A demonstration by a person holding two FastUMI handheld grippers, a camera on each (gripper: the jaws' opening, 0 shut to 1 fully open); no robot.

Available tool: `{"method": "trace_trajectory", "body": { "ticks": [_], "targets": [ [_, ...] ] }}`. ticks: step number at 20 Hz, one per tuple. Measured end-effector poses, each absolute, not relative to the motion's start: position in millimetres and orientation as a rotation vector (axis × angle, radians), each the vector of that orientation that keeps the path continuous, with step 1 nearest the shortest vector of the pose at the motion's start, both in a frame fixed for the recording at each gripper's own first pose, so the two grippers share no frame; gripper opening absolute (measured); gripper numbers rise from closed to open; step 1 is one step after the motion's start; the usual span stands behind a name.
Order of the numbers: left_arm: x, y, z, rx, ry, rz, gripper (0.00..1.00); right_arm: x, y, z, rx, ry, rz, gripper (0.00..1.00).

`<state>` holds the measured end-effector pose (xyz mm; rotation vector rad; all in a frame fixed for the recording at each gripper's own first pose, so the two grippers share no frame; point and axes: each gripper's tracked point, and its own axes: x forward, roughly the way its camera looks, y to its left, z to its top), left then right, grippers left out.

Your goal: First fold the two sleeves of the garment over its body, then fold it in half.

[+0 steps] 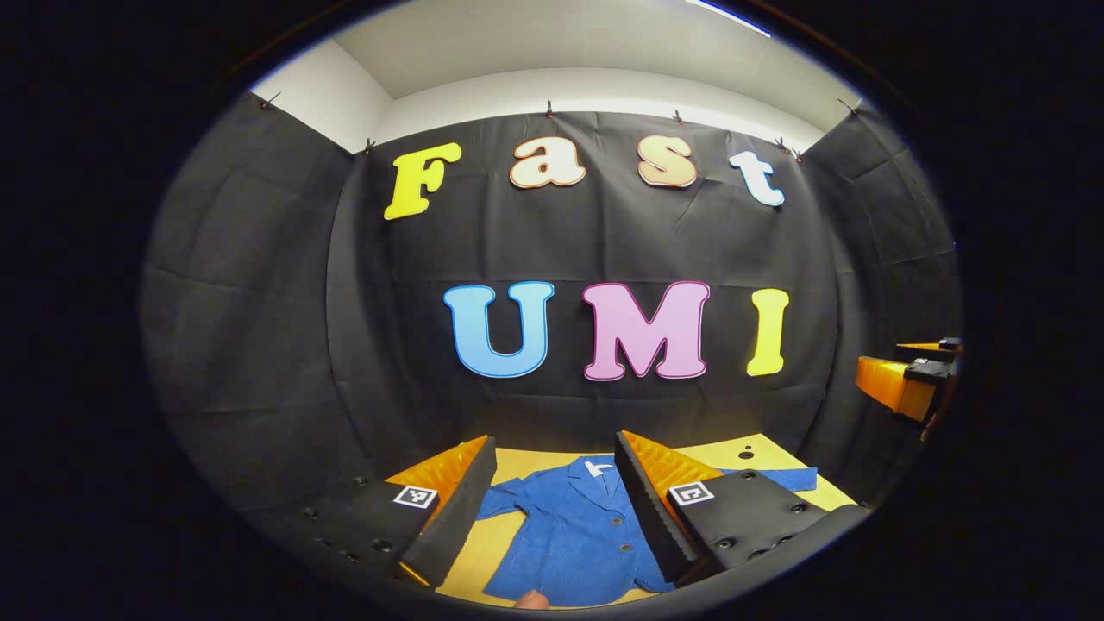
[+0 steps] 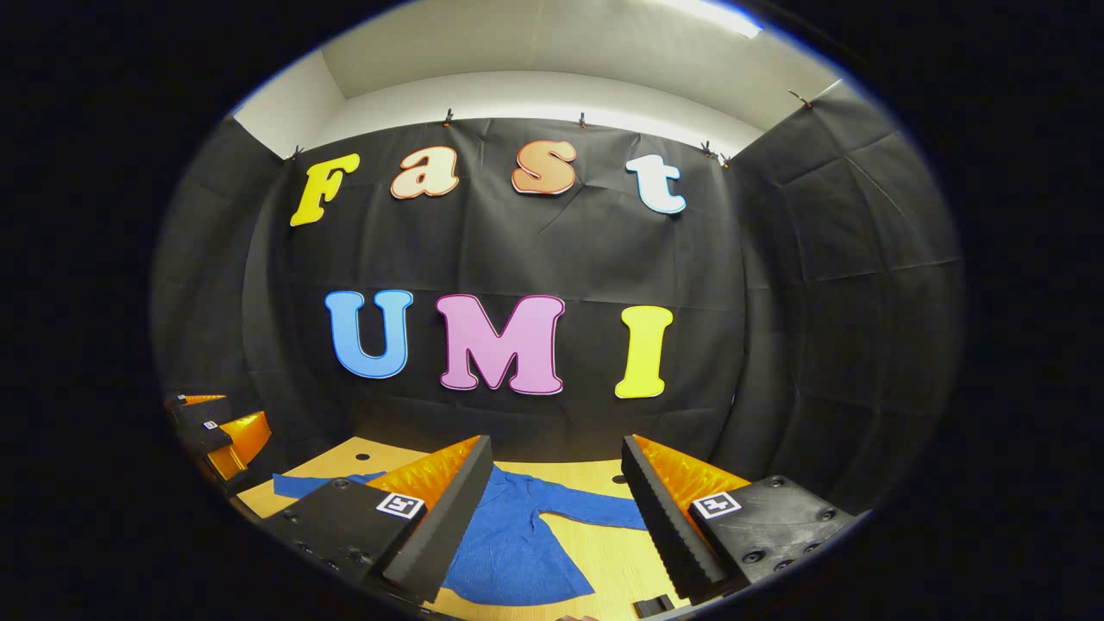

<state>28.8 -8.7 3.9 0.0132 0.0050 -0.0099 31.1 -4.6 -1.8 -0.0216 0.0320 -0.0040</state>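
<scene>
So the blue button-up garment is lying flat on the yellow worktop at the bottom centre of both views, collar up top, sleeves still spread out sideways. Left tongs and right tongs are both hanging wide apart, gripping nothing.

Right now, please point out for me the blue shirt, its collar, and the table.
blue shirt (image 1: 578, 539): left gripper view, on the chest panel beside the buttons.
collar (image 1: 595, 468): left gripper view, at the neck opening.
table (image 2: 604, 552): right gripper view, on bare wood under the sleeve.
</scene>
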Motion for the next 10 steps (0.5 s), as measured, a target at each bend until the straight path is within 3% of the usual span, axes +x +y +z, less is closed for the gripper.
{"method": "trace_trajectory", "body": {
  "ticks": [4,6,8,9,10],
  "targets": [
    [31,-5,2,0.013,0.012,-0.01,0.8,46,-3,2,-0.033,0.049,0.017,1.0],
    [33,-3,0,0.012,0.015,-0.009,0.8,55,-4,3,-0.024,0.064,0.026,0.92],
    [36,1,0,0.013,0.017,-0.008,0.8,69,-4,5,-0.011,0.089,0.048,0.96],
    [37,2,1,0.015,0.019,-0.012,0.8,78,-5,5,-0.005,0.107,0.062,0.92],
    [39,2,0,0.016,0.02,-0.015,0.8,88,-8,6,0.005,0.13,0.069,0.96]
  ]
}}
